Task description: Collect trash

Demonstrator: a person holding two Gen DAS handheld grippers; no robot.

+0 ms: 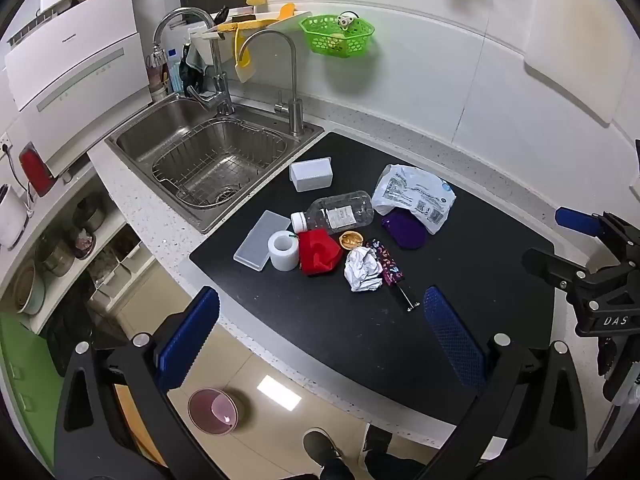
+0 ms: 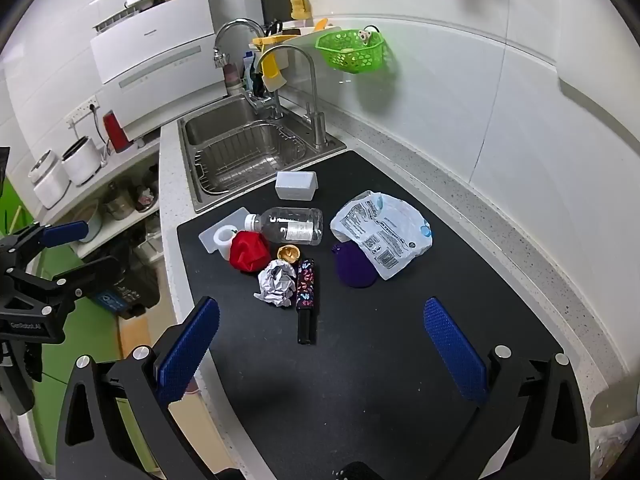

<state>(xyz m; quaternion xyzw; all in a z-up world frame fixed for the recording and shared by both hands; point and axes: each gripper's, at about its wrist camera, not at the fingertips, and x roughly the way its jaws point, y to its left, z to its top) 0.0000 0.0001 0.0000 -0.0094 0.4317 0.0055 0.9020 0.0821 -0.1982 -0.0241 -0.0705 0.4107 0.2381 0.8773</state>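
Note:
On the black mat lie a crumpled paper ball, an empty clear bottle, a crinkled white plastic bag, a nut shell, a red cloth, a purple pouch and a patterned black stick. My left gripper hangs open above the mat's near edge. My right gripper is open too, above the mat, short of the items. Neither holds anything.
A steel sink with a wire basket lies beyond the mat on the left. A white box, flat lid and tape roll sit nearby. A pink bowl stands on the floor by a person's shoe.

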